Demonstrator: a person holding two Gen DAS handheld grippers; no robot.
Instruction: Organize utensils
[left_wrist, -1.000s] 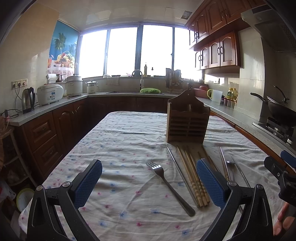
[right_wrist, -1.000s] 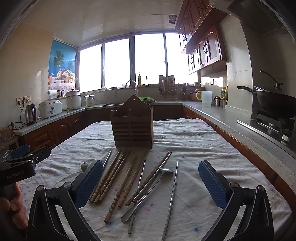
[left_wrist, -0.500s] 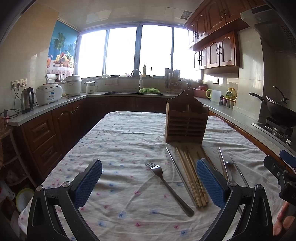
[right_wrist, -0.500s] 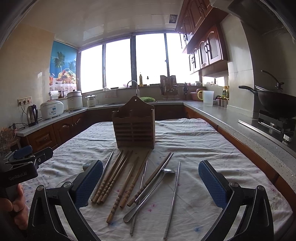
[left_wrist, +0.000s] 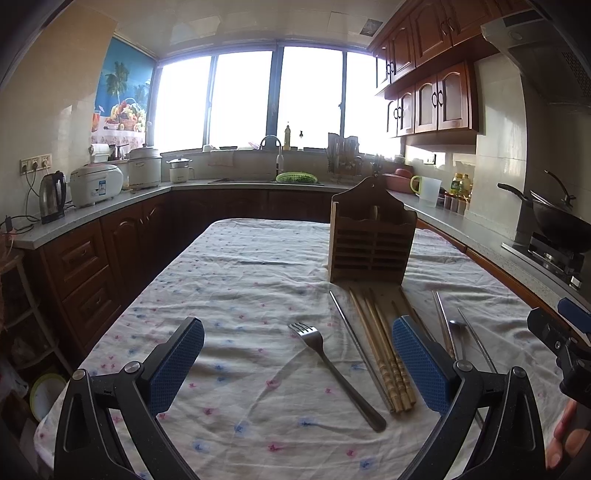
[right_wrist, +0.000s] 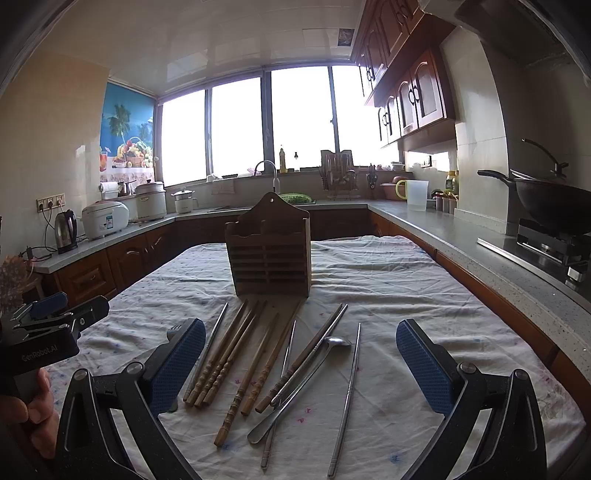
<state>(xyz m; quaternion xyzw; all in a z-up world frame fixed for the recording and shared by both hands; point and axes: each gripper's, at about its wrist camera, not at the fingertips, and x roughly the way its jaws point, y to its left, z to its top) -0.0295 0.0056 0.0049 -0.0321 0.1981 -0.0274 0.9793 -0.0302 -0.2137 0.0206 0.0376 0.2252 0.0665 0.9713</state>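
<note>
Both tongs, left (left_wrist: 297, 363) and right (right_wrist: 301, 363), hover spread and empty over the worktop (right_wrist: 406, 280). The thin metal chopsticks (right_wrist: 345, 398) lie flat on wrinkled cloth, so a pinch may slip or snag fabric before reaching the wooden holder (right_wrist: 269, 254).

The table is covered by a creased, matt cloth (right_wrist: 388, 280) printed with small flowers. The slatted holder (right_wrist: 271, 254) and the ridged chopsticks (right_wrist: 236, 354) are seen to be of dull brown wood, while the fork (left_wrist: 332, 365), the spoon (right_wrist: 306, 384) and the thin chopsticks (right_wrist: 349, 387) are of smooth, shiny metal. Blue dimpled pads (left_wrist: 419, 363) are set in matt black plastic on both grippers.
</note>
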